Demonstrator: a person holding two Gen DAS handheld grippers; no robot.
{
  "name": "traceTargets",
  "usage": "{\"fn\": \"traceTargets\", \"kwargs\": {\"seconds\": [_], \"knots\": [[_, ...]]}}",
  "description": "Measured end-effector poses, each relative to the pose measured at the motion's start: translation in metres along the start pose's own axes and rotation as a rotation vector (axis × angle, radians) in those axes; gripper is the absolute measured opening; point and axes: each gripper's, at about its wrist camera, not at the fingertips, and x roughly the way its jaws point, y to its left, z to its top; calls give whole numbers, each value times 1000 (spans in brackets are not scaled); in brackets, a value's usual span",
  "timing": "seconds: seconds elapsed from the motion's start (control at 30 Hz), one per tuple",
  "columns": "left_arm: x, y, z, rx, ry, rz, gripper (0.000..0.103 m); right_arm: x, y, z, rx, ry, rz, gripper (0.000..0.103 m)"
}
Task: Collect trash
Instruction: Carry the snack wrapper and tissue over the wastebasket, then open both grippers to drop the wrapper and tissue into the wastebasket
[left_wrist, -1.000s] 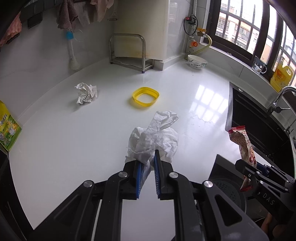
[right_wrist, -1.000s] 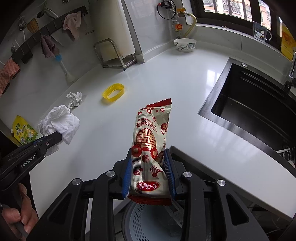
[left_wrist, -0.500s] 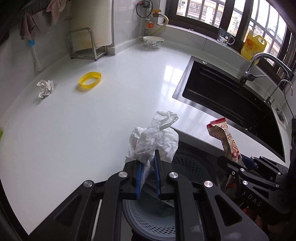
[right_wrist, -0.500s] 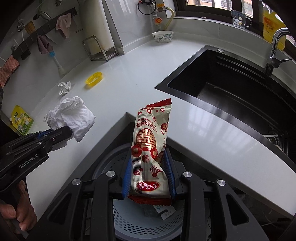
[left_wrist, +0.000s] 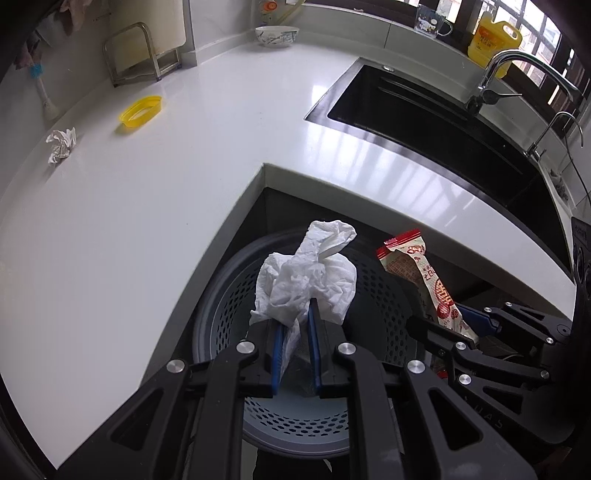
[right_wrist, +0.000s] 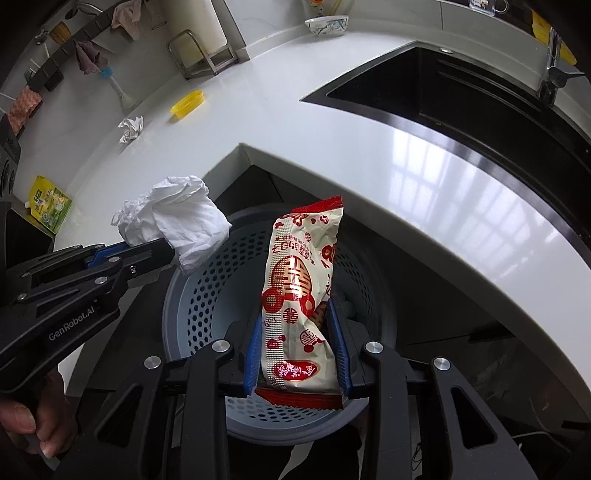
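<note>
My left gripper is shut on a crumpled white tissue and holds it over the grey perforated trash bin below the counter corner. My right gripper is shut on a red and cream snack wrapper and holds it upright over the same bin. The tissue also shows in the right wrist view, and the wrapper shows in the left wrist view. A second crumpled tissue and a yellow lid lie on the white counter.
A black sink with a tap is set into the counter on the right. A bowl, a metal rack and a yellow bottle stand at the back. A green packet lies at the counter's left end.
Both grippers have drawn back from over the counter and come down over the trash bin, each still holding its item. The bin has come into full view.
</note>
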Motion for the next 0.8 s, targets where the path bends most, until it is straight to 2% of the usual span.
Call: {"fn": "traceTargets", "kwargs": {"seconds": [0.4,0.67,0.8], "knots": [[23,2,-30,-41,95,33,13,37,-3,-25,6,136,50,32],[17,8,-39,-87,96,54,16,42,0,-27,-14,161,58,32],[10,11,-41,-103,81,70,31,42,1,-27,-24,168,55,34]]}}
